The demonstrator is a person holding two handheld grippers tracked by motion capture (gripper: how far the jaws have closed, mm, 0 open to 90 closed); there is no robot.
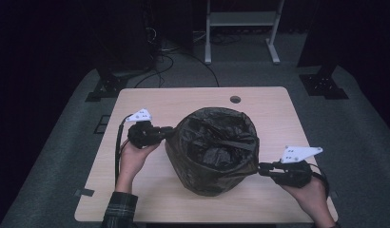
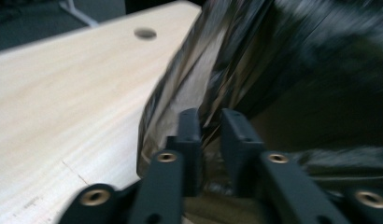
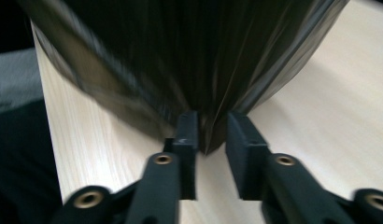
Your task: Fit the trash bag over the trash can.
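A round bin lined with a black plastic bag stands in the middle of the pale wooden table. My left gripper is at the bin's upper left side and my right gripper at its lower right side, each held by a hand. In the left gripper view the jaws stand a little apart with the bag's film between them. The right gripper view shows the jaws apart too, with a fold of the bag hanging loose in the gap. The pads do not press on it.
A round cable hole lies in the table behind the bin, and the left gripper view shows the hole too. Beyond the table are a white frame, floor cables and two black stand bases.
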